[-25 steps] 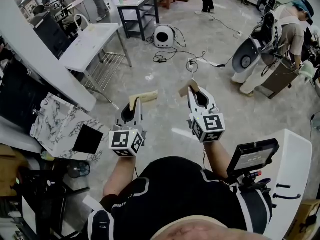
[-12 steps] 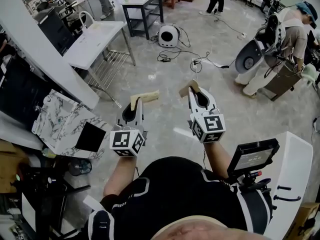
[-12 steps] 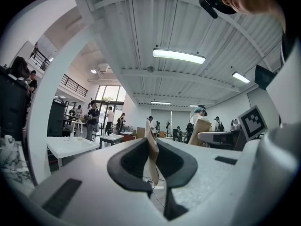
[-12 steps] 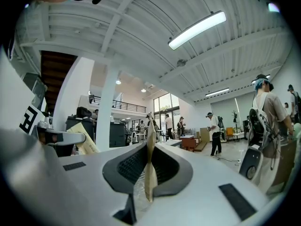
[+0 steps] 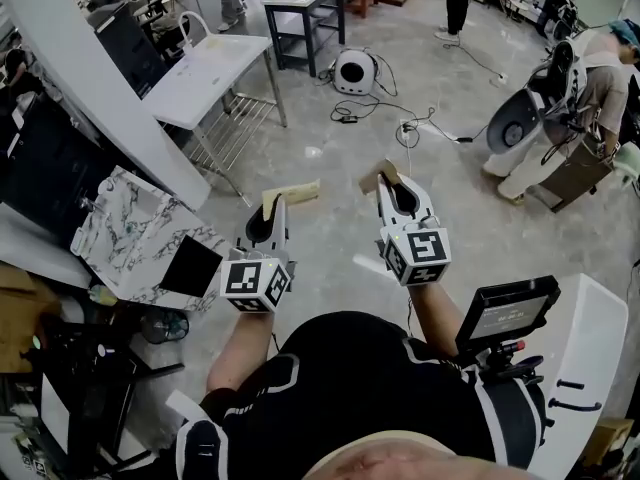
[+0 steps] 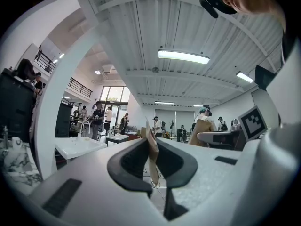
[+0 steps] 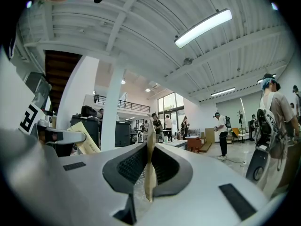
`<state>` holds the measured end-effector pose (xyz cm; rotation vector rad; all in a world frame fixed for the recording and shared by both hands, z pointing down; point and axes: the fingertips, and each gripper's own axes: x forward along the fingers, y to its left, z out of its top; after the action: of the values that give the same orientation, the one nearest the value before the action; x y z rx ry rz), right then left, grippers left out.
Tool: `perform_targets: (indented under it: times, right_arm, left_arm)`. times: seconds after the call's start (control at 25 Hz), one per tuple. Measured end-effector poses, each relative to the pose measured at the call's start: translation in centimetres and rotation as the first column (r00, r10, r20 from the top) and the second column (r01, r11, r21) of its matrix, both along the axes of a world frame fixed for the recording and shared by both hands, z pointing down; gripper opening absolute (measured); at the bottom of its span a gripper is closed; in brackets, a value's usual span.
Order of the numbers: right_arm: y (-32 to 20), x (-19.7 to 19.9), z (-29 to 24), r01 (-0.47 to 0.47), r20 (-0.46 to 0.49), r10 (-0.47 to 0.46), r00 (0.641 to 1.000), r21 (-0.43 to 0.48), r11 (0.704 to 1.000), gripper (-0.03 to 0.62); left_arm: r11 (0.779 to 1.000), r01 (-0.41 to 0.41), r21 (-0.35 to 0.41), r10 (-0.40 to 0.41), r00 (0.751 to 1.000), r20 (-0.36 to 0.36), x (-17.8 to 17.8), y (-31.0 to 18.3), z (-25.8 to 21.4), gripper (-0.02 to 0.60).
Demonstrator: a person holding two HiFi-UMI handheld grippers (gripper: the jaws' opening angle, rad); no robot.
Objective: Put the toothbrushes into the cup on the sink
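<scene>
**Both grippers pinch card scraps; toothbrushes and cup nowhere in view**

At the far left of the head view a marble-patterned counter (image 5: 128, 230) leans askew, with a dark square (image 5: 190, 266) at its near corner. Whether that is a basin cannot be told. Above it a white sink table (image 5: 215, 63) carries a curved faucet (image 5: 190, 23). This looks like the likeliest "sink" of the task, yet no cup can be made out on it, and no toothbrush shows anywhere.

The left gripper (image 5: 273, 206) is held level in front of the person's chest. Its jaws are drawn nearly together and clamp a tan card strip (image 5: 292, 194), which stands on edge between the pads and sticks out past the tips. Just beside it, the right gripper (image 5: 386, 180) is held the same way. Its pads press on a brown card piece (image 5: 374, 178), also gripped edgewise.

Both tools point out over bare floor, well apart from either counter. That reads as a carrying posture rather than a reach: arms tucked in, jaws level, nothing lined up under them. The thin card seems only to keep the pads occupied, and its purpose cannot be judged from here.

To the right, a small screen (image 5: 505, 313) on a stand sits at the edge of a white table (image 5: 592, 353).

The task proper appears not to have begun.
</scene>
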<state>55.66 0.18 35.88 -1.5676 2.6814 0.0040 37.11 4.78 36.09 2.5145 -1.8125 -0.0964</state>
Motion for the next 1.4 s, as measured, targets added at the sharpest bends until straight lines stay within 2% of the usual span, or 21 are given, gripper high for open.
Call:
perform_targets:
  times: [0.64,0.8,0.92,1.12,1.4]
  right_arm:
    - [0.9,-10.1,-0.3,0.074,0.006,-0.074,0.997,-0.017,0.997,0.043]
    - [1.0,-10.7,-0.4,0.106,-0.015,-0.106,0.994,-0.015,0.994,0.043]
    - [0.5,-12.8,0.0,0.121,-0.019,-0.122,0.992,-0.03,0.992,0.043]
    - [-2.1,-14.5,1.1,0.118,-0.03,-0.119,0.992,-0.03,0.993,0.043]
    - [-7.2,-18.6,0.9,0.185,-0.007,-0.185,0.983,-0.024,0.983,0.043]
  left_arm:
    - [1.0,0.029,0.008,-0.029,0.999,-0.023,-8.0,1.0,0.9,0.035]
    - [0.999,0.053,0.014,-0.052,0.998,-0.024,-8.5,1.2,0.5,0.035]
    - [0.998,0.068,0.007,-0.068,0.997,-0.034,-10.6,0.7,1.1,0.035]
    - [0.996,0.086,-0.011,-0.086,0.995,-0.049,-12.6,-0.7,1.7,0.035]
    - [0.992,0.125,-0.009,-0.125,0.992,-0.035,-15.7,-5.1,1.1,0.035]
